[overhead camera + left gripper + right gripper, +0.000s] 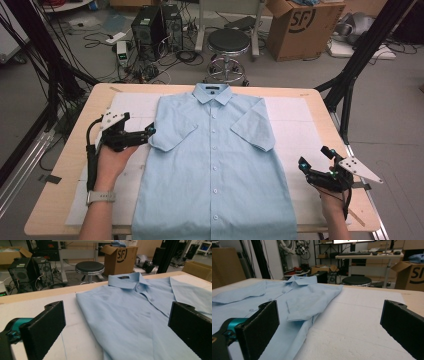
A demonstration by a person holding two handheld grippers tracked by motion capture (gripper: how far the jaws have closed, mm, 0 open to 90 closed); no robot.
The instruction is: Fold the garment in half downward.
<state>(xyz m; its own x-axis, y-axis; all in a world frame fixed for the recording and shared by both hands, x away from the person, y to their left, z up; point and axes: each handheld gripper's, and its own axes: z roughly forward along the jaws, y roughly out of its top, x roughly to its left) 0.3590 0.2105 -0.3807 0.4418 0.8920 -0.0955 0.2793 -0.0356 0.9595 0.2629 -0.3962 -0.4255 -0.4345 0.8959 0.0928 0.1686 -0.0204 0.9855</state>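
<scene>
The left gripper (150,131), its two black jaws spread wide with nothing between them, sits just beside the folded-in left sleeve (172,131) of the pale blue short-sleeved button-up cotton shirt (215,165), which lies face up and buttoned along the middle of the table, collar (213,93) at the far edge and hem hanging near the person's side. The work in hand looks like folding, and the next move probably calls for the left jaws to come down low and flat over the shirt's side edge, taking both layers of cloth so the sleeve does not slip out as the side is carried across. The right sleeve (252,125) is also turned in on the chest, so both sides seem ready for the same fold. The right gripper (303,165), jaws equally wide apart and empty, waits well apart from the shirt's right edge and should pin or mirror the fold. Underneath is a white foam-like mat (295,125) laid on the light wooden table (65,175); thin cloth could drag on it. Beyond stand computer towers (155,25), a round black stool (228,42) and a brown cardboard box (300,25) among floor cables.
</scene>
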